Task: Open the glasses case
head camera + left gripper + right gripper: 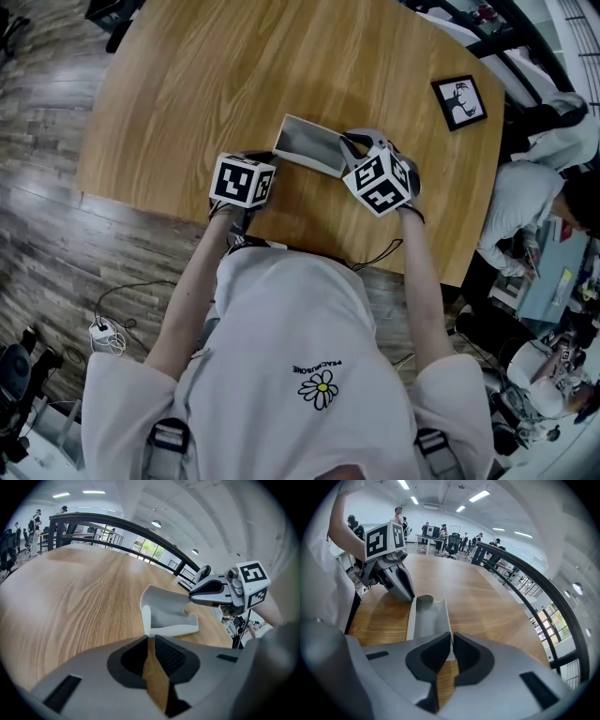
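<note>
— Any writing I can read?
— Only the lettering by the daisy on my shirt (321, 388), and it's too small.
— Claws?
— My left claw (151, 638) and right claw (452, 637) each pinch an end wall of the grey glasses case (311, 145), which lies between them on the round wooden worktop (187, 84). Plank floor (37, 244), open office.

Grey glasses case (168, 613) lying on a table (70, 597)
The left gripper (149, 639) is pinching its near edge; the right gripper (193, 594) is touching its far right rim.

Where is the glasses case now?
In the head view the glasses case lies on the wooden table near the person's edge, held at its ends by the left tongs and the right tongs.
</note>
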